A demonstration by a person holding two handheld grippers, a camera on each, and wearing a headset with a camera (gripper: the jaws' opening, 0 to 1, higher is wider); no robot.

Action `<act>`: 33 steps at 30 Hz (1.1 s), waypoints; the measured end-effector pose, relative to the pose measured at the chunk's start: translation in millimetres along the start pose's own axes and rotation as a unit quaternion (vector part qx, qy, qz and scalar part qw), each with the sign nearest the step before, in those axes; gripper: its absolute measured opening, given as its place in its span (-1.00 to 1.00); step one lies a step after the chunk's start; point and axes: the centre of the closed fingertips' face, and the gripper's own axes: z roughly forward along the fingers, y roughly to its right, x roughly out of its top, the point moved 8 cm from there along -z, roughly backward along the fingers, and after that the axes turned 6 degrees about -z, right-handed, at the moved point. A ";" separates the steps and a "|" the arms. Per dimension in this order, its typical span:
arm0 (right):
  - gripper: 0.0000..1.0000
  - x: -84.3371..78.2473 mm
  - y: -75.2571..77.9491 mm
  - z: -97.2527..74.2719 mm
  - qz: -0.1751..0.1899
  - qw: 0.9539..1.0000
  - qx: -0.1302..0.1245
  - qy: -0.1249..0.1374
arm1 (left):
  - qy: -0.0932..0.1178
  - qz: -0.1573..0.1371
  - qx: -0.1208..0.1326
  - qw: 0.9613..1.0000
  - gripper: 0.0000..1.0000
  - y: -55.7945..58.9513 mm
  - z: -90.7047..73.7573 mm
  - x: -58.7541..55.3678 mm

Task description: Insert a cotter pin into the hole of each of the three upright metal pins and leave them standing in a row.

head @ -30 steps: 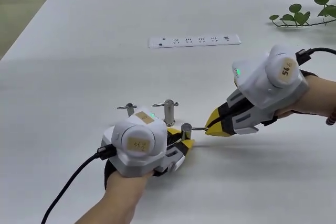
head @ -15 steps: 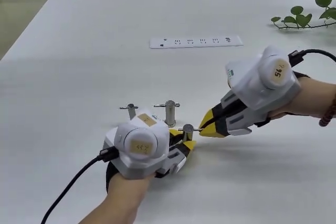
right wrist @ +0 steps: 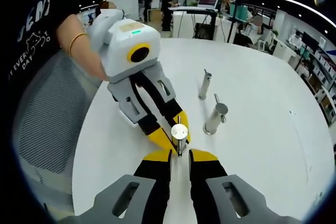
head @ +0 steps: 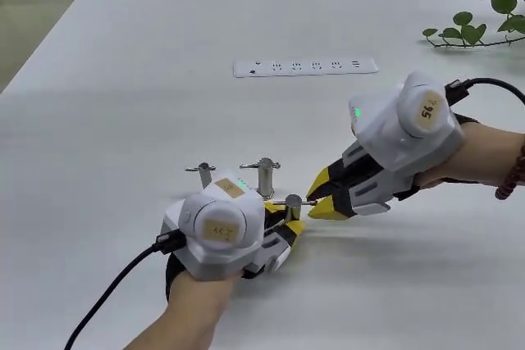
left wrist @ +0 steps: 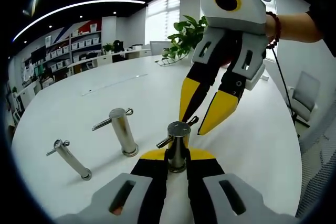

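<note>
Three upright metal pins stand in a row on the white table. The far pin and the middle pin each carry a cotter pin through the top. My left gripper is shut on the base of the nearest pin, seen close in the left gripper view. A cotter pin sticks through that pin's hole. My right gripper is open, its yellow jaws spread on either side of the cotter pin's looped end.
A white power strip lies farther back on the table. A green plant trails in at the far right. The left gripper's black cable runs off toward the near left edge.
The right gripper moved left and pushed the cotter pin into the nearest pin. Its jaws, shut before, have now spread apart. The left gripper kept its hold.
</note>
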 end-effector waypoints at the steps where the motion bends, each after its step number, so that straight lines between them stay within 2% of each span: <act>1: -0.85 -0.4 0.0 -0.6 0.001 1.000 -0.001 0.000 | 0.000 0.000 0.000 1.000 -0.80 0.0 0.1 0.0; 5: -0.88 -3.8 -1.4 -4.4 0.007 1.000 -0.003 -0.004 | 0.000 -0.001 0.001 1.000 -0.80 0.1 0.2 0.0; 9: -1.00 -3.5 -2.7 -4.6 0.012 1.000 0.000 0.000 | 0.000 -0.005 0.002 1.000 -0.80 0.1 0.2 -0.1; 19: -1.00 -1.8 -1.5 -0.9 0.015 1.000 -0.002 0.000 | 0.006 -0.024 0.002 1.000 -0.79 -0.4 0.5 -1.4; 33: -1.00 2.6 -1.1 3.5 0.014 1.000 0.000 0.004 | 0.008 -0.034 0.003 0.999 -0.78 0.0 0.9 -2.2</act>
